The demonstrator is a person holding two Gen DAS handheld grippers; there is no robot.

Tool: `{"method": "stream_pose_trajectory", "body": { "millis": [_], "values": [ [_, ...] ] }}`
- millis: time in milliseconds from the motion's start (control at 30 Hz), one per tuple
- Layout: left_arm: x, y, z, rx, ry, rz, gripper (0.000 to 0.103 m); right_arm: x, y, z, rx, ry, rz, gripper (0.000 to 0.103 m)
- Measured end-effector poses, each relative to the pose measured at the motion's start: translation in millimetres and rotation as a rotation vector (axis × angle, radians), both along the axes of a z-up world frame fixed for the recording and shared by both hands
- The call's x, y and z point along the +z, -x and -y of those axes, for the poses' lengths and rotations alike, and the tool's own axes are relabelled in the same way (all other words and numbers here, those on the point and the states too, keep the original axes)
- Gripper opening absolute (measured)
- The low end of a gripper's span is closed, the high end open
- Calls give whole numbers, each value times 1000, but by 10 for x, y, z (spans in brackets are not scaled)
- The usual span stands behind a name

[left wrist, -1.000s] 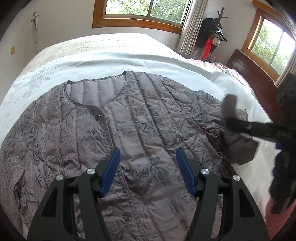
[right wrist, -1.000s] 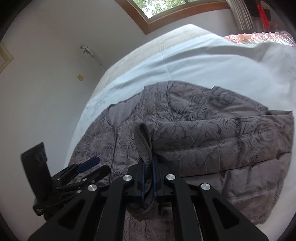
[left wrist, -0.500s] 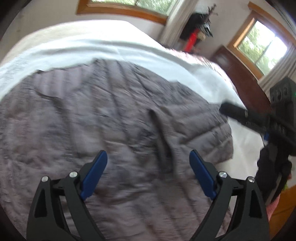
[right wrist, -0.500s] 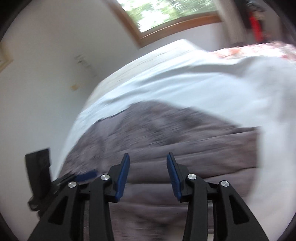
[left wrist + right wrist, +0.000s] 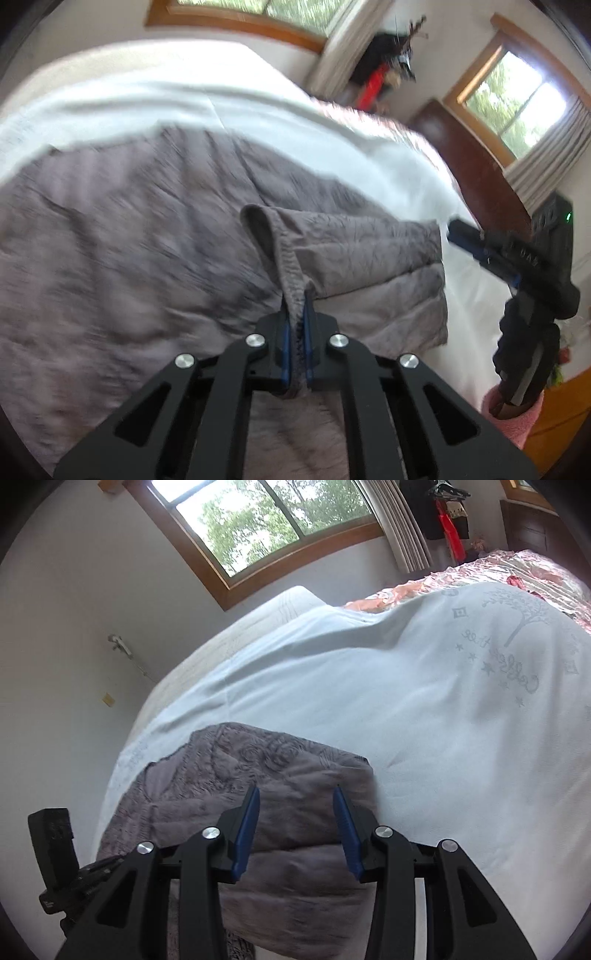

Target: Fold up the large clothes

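closest in the left wrist view: left gripper [image 5: 296, 325] angled steeply downward over the bed, jaws pinched tight on a raised fold of the jacket [image 5: 129, 258], a ridge of grey quilted cloth standing up between the blue pads [image 5: 284, 343] and trailing away from them to a rounded cuff-like end. just beyond the pinch: a sleeve doubled across the body of the garment, its outer edge lying near the right border of the cloth. spread flat under and around all this, the rest of the jacket, blurred on the left side. at the right edge of the same view, the right gripper [image 5: 463, 234] seen side-on, tips reaching toward the jacket's edge over the white bedsheet [image 5: 369, 147], dark glove gripping its handle [image 5: 524, 350] lower down. in the right wrist view: right gripper [image 5: 295, 830] tilted down, jaws parted to a moderate gap, nothing clamped, hovering above the folded jacket [image 5: 288, 775] with cloth visible through the gap; contact cannot be told. left gripper [image 5: 107, 867] low at the left, mostly hidden behind the near frame. farther out: bare sheet with a printed tree motif, then a pink coverlet [image 5: 517, 568], a dark wooden headboard [image 5: 472, 162], and wood-framed windows [image 5: 277, 528] in the far walls.
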State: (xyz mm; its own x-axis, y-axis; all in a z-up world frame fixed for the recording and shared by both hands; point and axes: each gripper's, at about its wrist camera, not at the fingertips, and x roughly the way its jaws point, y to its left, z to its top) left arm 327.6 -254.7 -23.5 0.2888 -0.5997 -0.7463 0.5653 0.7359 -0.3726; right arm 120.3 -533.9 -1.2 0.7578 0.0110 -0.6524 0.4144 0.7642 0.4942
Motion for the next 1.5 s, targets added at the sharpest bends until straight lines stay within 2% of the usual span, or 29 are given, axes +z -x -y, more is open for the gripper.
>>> {"method": "stream_pose_trajectory", "body": {
  "millis": [67, 167, 267, 400, 533, 667, 767, 867, 933, 1000, 1133, 1200, 1267, 1333, 1400, 1500],
  "values": [
    [146, -30, -267, 59, 15, 57, 3, 29, 13, -4, 12, -14, 33, 42],
    [273, -123, -666, 133, 32, 91, 3, 11, -45, -53, 45, -38, 41, 42],
    [320, -232, -1035, 217, 4, 132, 3, -80, -174, -154, 90, -63, 18, 42],
    [327, -334, -1395, 294, -23, 131, 3, -225, -412, -386, 172, -79, -31, 42],
    [325, -402, -1697, 358, -92, 166, 4, -361, -633, -660, 248, -67, -87, 42],
    [283, -518, -1890, 392, -141, 144, 4, -466, -857, -916, 290, -7, -154, 42],
    [157, -591, -2043, 420, -196, 123, 6, -555, -965, -1024, 283, 58, -225, 42],
    [-54, -712, -2154, 445, -251, 90, 10, -598, -997, -1067, 284, 79, -254, 43],
    [-228, -765, -2289, 455, -231, 39, 15, -599, -995, -1091, 285, 90, -264, 43],
    [-356, -825, -2383, 458, -205, 21, 15, -606, -1000, -1114, 285, 102, -276, 43],
    [-305, -809, -2433, 453, -206, 30, 17, -537, -1010, -1114, 271, 126, -312, 43],
    [-106, -717, -2454, 479, -209, 82, 15, -388, -1011, -1121, 254, 126, -275, 43],
    [137, -619, -2398, 480, -188, 152, 21, -207, -1006, -1133, 253, 129, -231, 43],
    [298, -548, -2245, 448, -179, 188, 25, -90, -1097, -1203, 262, 130, -217, 43],
    [373, -512, -1986, 395, -201, 213, 26, -51, -1283, -1323, 279, 143, -229, 43],
    [274, -562, -1663, 336, -228, 195, 28, -129, -1524, -1473, 310, 135, -257, 43]
  ]
}}
